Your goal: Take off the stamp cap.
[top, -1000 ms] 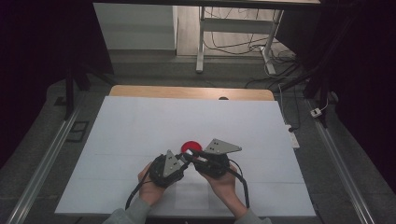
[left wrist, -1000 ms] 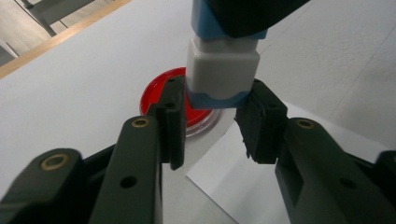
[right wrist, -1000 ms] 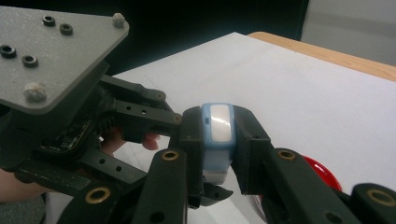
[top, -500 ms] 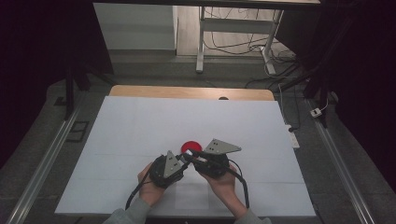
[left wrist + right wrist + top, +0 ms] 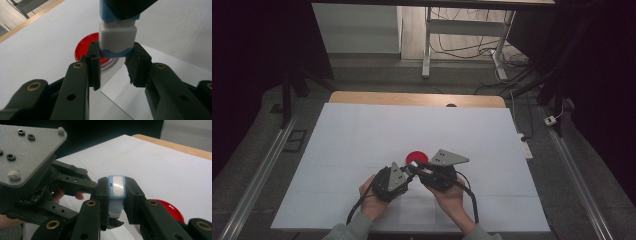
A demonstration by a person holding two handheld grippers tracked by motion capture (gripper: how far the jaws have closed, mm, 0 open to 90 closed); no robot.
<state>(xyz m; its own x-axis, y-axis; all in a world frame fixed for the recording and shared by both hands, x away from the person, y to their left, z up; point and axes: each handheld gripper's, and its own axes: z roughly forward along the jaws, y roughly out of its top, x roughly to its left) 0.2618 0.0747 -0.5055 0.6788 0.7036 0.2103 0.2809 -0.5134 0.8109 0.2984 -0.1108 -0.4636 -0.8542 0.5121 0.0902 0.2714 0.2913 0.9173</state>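
**Q:** Where does the handled object lie relative to the two hand-held grippers?

**A:** A small blue-and-white block (image 5: 116, 195) sits between both sets of jaws, above the near middle of the white table (image 5: 362, 130). The right gripper (image 5: 117, 202) pinches its blue upper part, one pad on each side. In the left gripper view, the same blue-and-white block (image 5: 117, 35) hangs down from the right gripper's jaws, and the left gripper (image 5: 113, 63) has its jaws one on each side of the block's white lower end, touching or nearly touching it; whether they press on it cannot be told.

**Q:** How do the grippers stand in the high view?

**A:** The left gripper (image 5: 404, 172) and the right gripper (image 5: 417, 167) meet tip to tip near the table's front edge, each held in one of the person's hands. The block itself is too small there to make out.

**Q:** What lies around them?

**A:** A red round lid (image 5: 416, 157) lies flat on the table just beyond the meeting jaws; in the left gripper view the lid (image 5: 86, 47) is directly behind the block and partly hidden by it. A cable (image 5: 469, 192) trails from the right gripper toward the person.

**Q:** Does anything stand in the way?

**A:** Only the lid is close, and it is lower than the block and apart from it.
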